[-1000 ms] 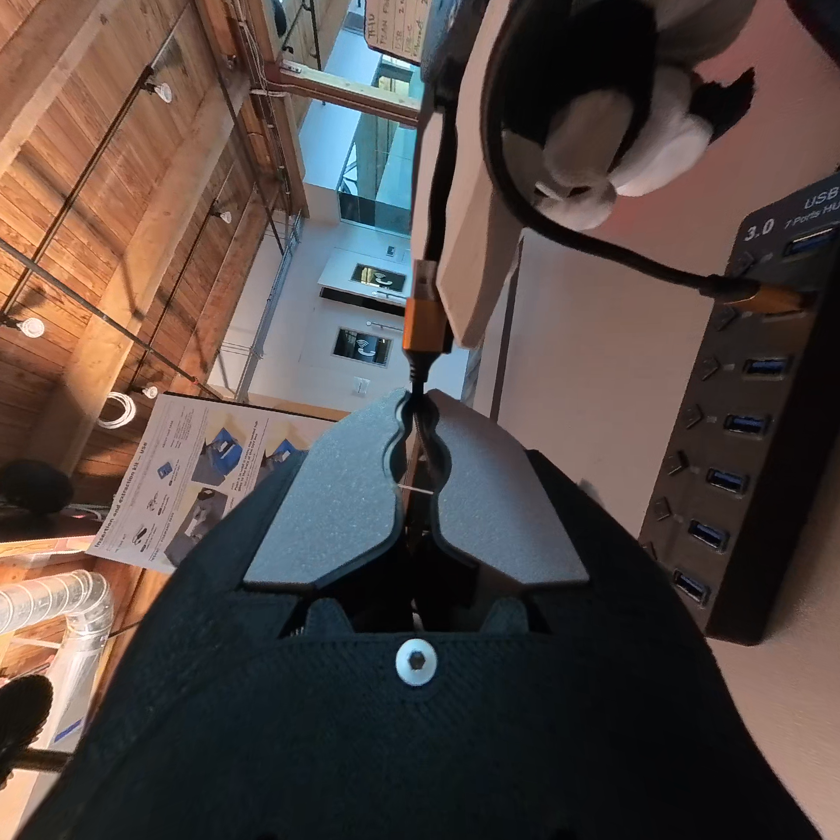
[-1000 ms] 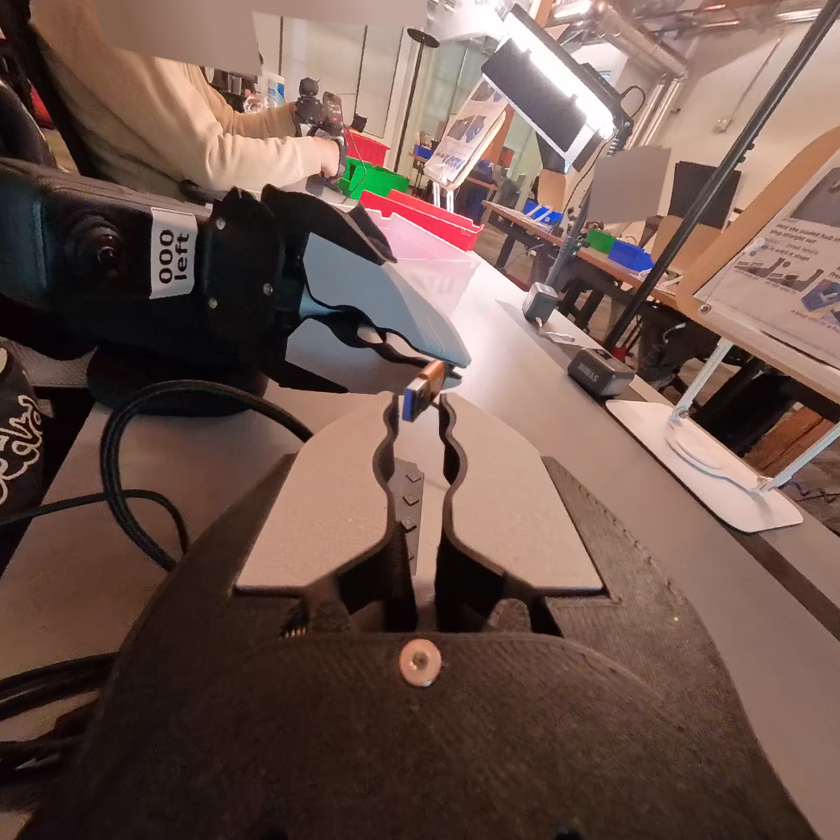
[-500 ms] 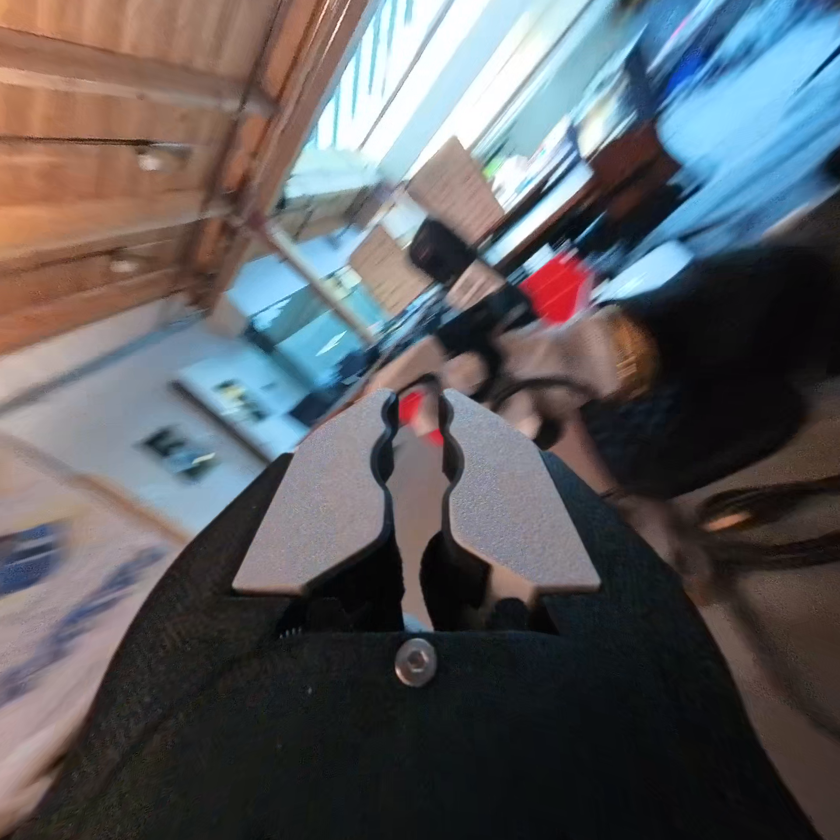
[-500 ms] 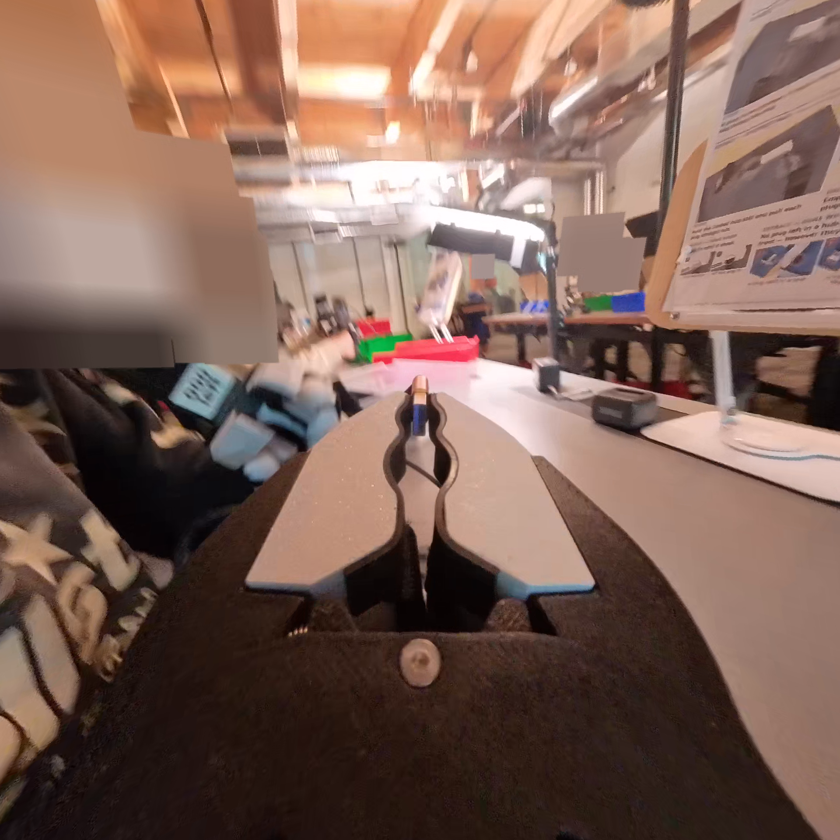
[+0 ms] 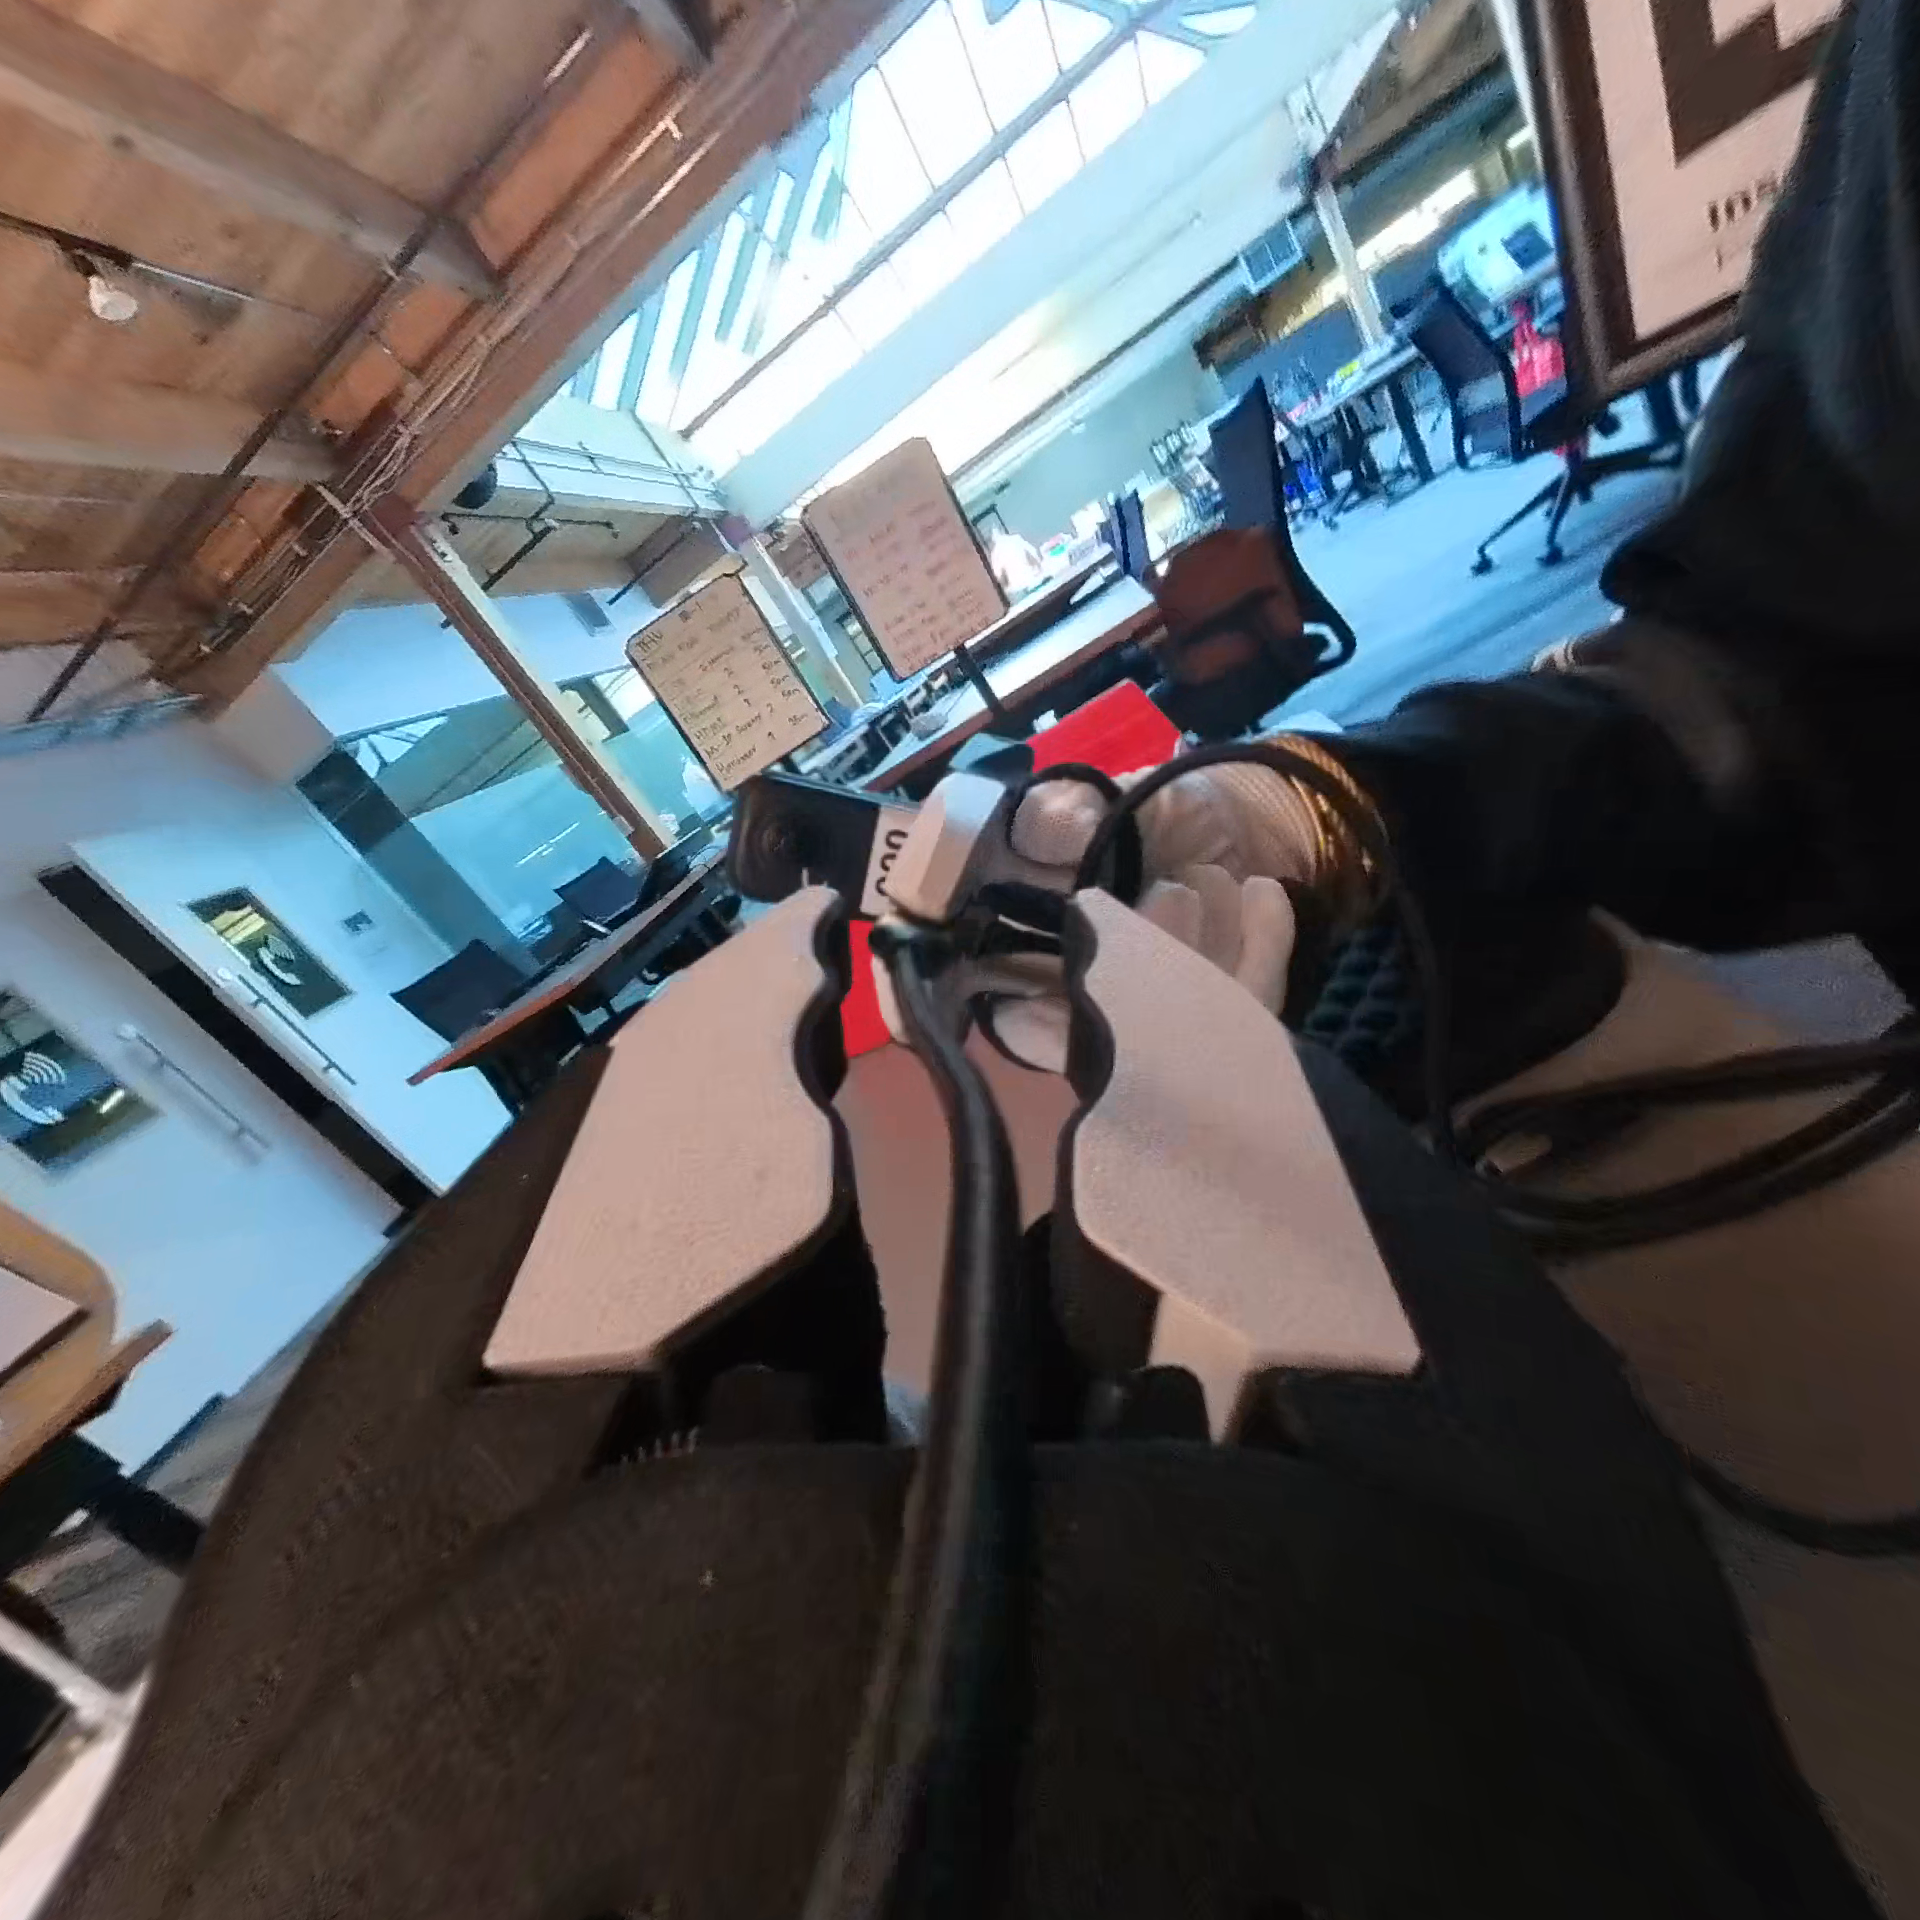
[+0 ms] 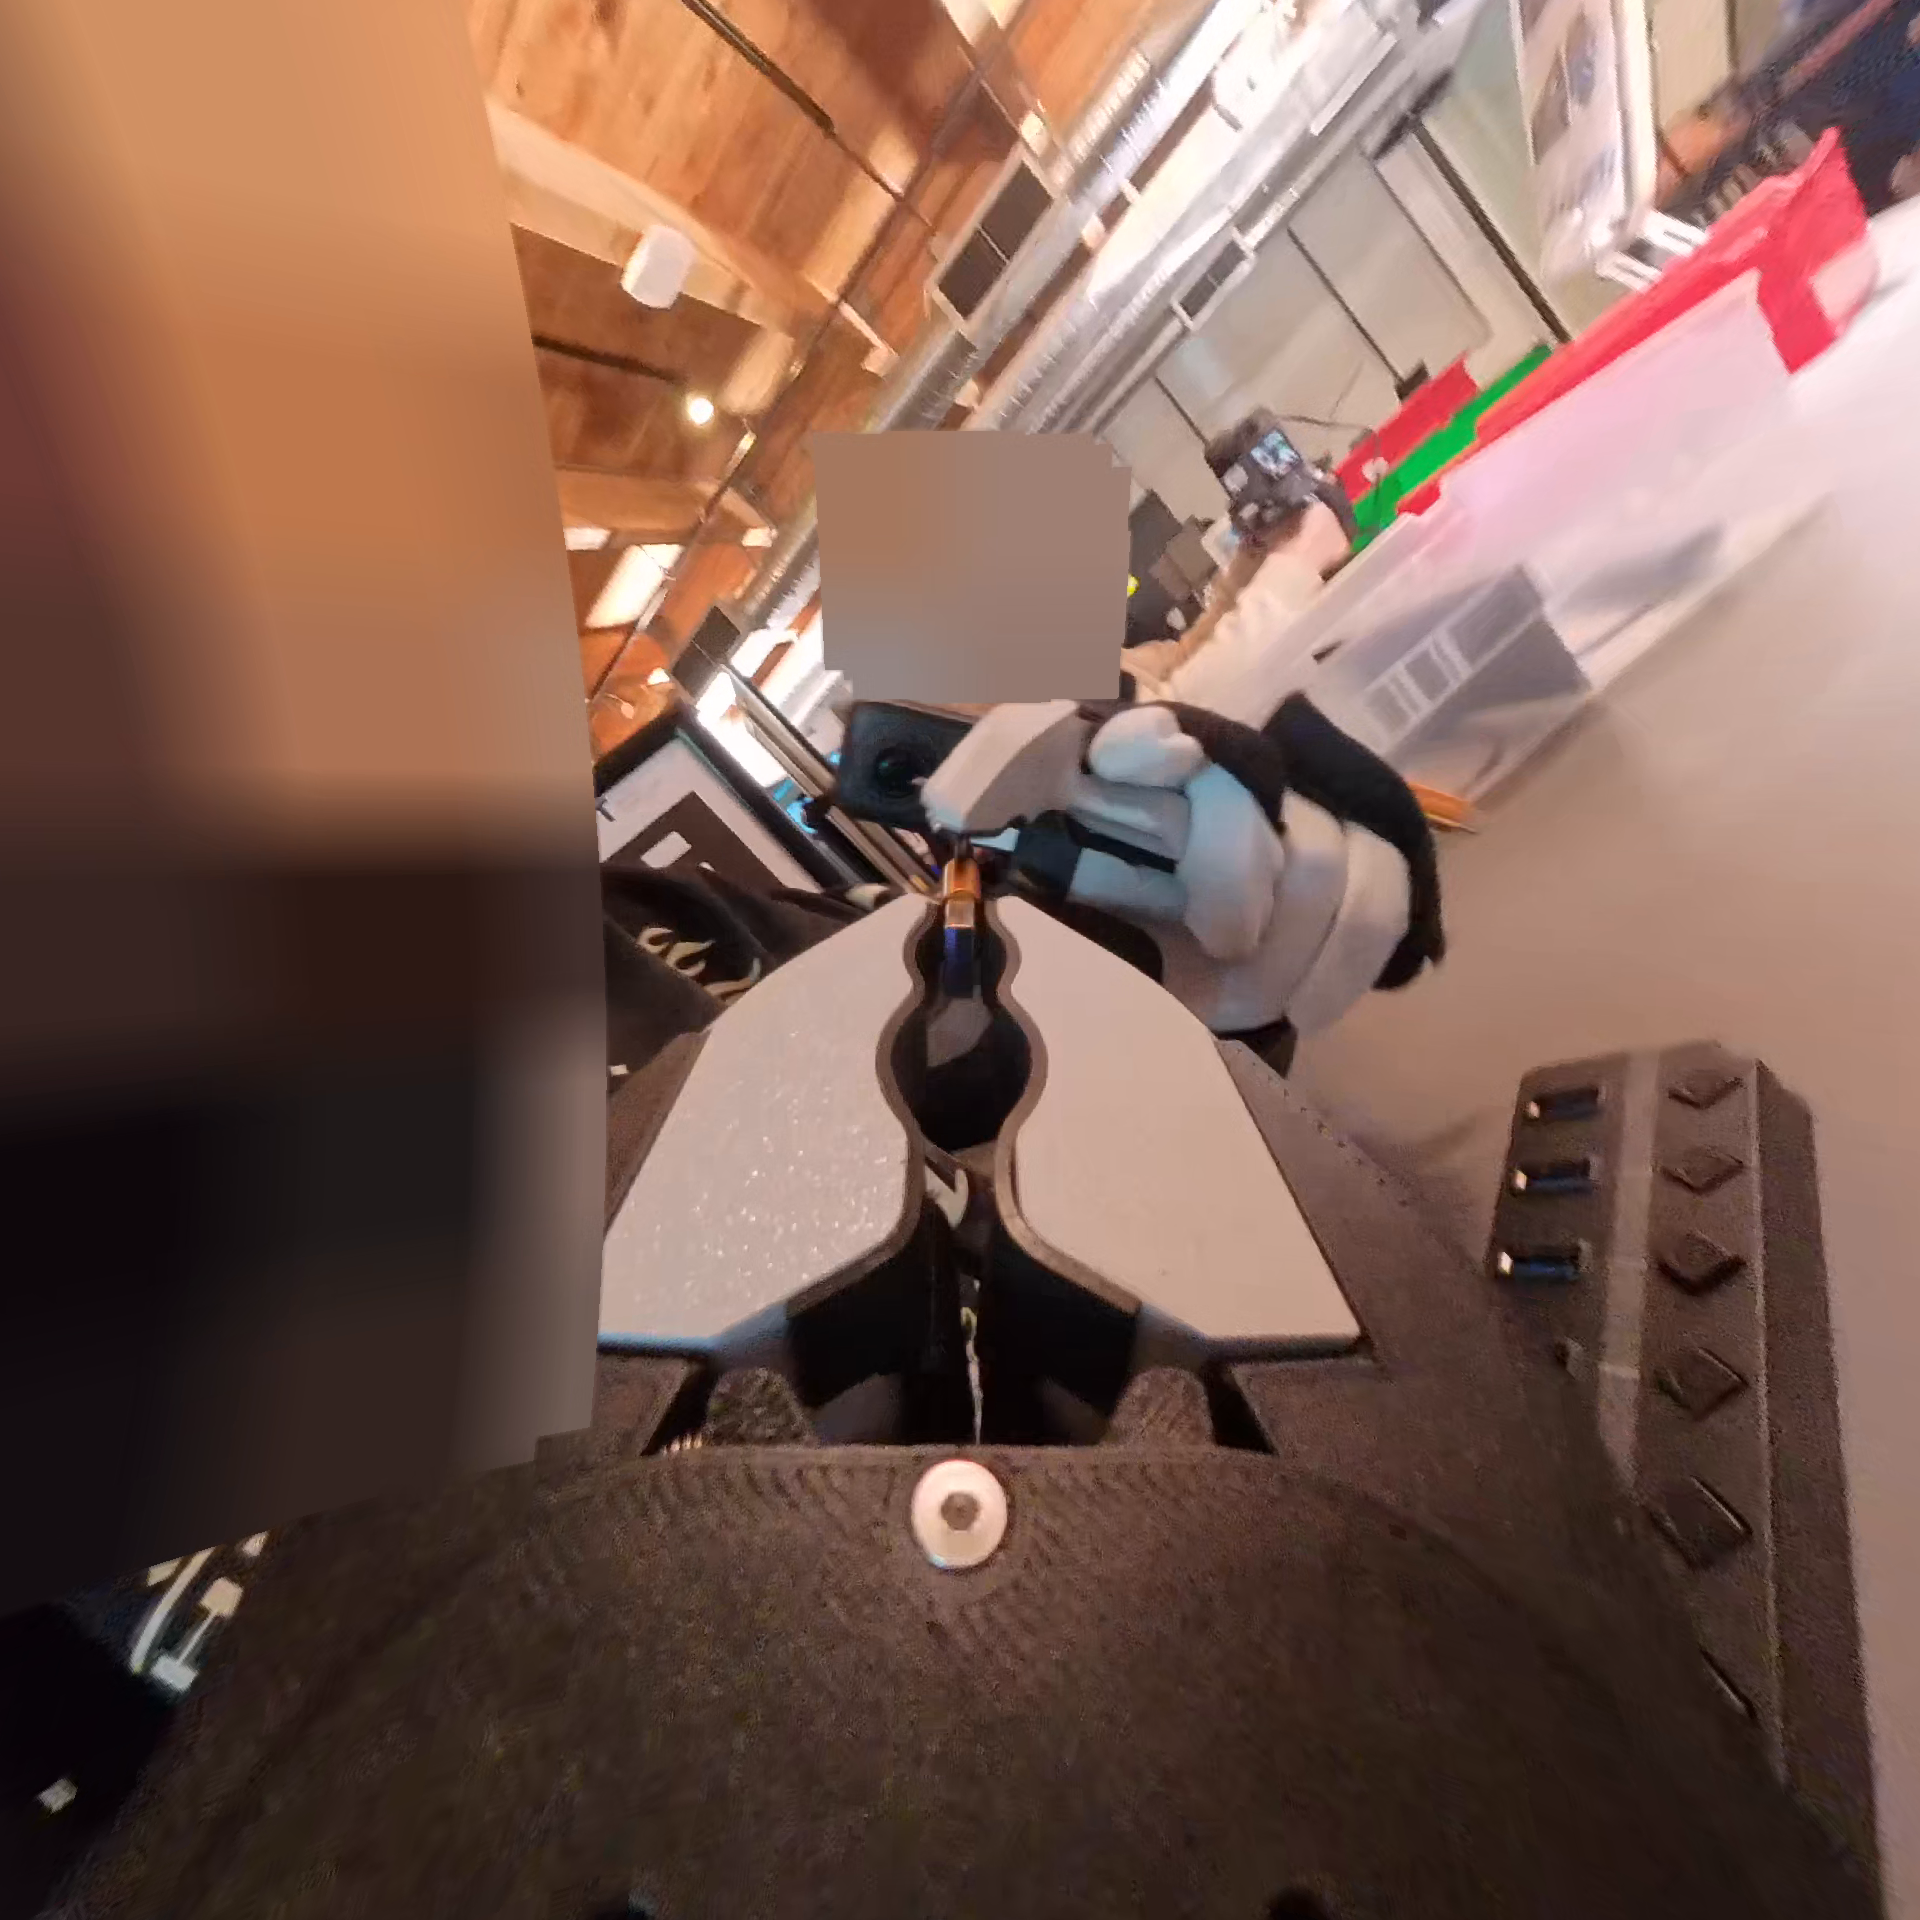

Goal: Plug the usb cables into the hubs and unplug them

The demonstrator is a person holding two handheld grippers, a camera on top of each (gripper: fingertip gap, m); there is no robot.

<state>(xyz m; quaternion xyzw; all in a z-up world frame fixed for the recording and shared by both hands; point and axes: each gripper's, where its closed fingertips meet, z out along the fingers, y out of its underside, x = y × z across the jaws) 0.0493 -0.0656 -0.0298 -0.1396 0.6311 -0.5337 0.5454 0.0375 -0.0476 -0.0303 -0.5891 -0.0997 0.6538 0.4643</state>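
Left wrist view: left gripper, jaws apart, nothing clamped. 1 black cable runs up the gap between the 2 fingers, touching neither, and ends at the right gripper just beyond the tips. That gripper is held by a white-gloved hand; more black cable loops lie at right on the table.

Right wrist view: right gripper, jaws closed on 1 plug. Plug sits at the very tips, orange shell projecting forward, blue part between the fingers. Whether the left gripper, directly ahead in a gloved hand, touches the plug cannot be told.

1 black hub lies on the table at right, beside the right gripper body, well apart from the plug; 3 ports on it show empty. Red and green bins stand far back.
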